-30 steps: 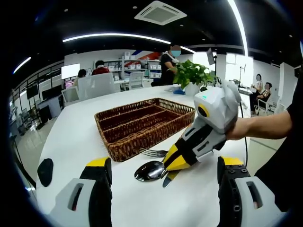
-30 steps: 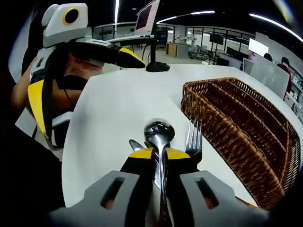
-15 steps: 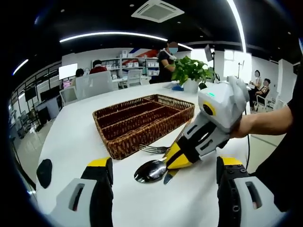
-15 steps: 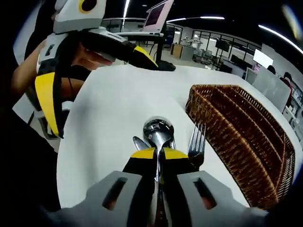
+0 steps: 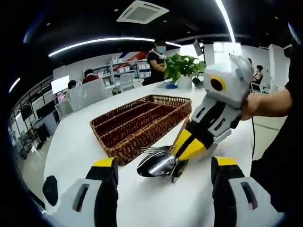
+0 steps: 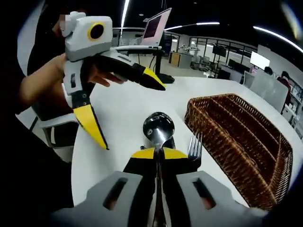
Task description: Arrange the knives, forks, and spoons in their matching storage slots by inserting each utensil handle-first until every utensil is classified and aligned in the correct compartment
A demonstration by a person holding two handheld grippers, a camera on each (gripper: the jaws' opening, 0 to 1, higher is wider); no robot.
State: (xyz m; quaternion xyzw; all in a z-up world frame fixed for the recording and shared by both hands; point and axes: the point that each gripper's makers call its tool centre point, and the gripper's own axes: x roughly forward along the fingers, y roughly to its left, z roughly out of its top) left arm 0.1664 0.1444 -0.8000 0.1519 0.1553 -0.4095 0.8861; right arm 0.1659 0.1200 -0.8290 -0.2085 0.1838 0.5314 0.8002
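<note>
Right gripper [image 6: 159, 153] grips spoon [image 6: 158, 128]; white table [image 6: 120, 111], office.

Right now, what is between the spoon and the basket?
A fork lies between the spoon and the wicker basket, seen in the right gripper view.

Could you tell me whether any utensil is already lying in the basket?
No, the basket's compartments look bare in the right gripper view, while the spoon and fork are outside it.
</note>
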